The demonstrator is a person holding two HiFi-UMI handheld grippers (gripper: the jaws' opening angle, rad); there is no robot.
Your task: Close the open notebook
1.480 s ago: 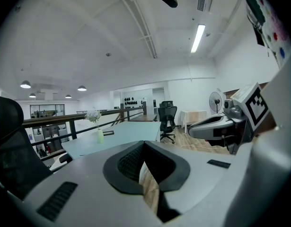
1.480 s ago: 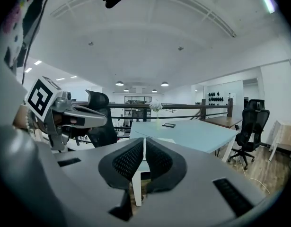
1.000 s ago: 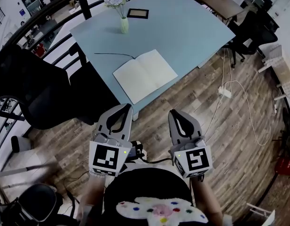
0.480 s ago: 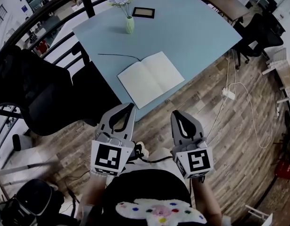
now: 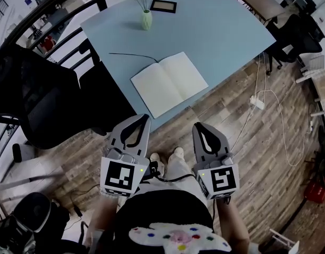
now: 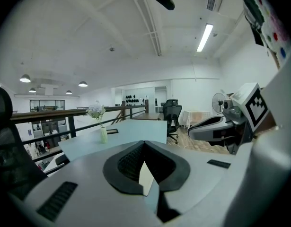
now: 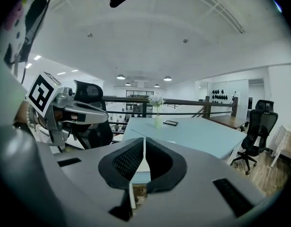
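Observation:
An open notebook with blank cream pages lies flat near the front edge of the light blue table. My left gripper and right gripper are side by side over the wooden floor, short of the table edge and pointing toward the notebook. Both are shut and hold nothing. In the left gripper view the jaws of the left gripper meet, with the table beyond. In the right gripper view the jaws of the right gripper are closed too, and a pale strip of notebook shows between them.
A vase of flowers and a small picture frame stand at the table's far side. A thin black line lies left of the notebook. A black chair is at the left, and a power strip with cable lies on the floor at the right.
Both grippers stay shut and have barely shifted. The head camera has moved, so the table and notebook sit slightly further right in the picture.

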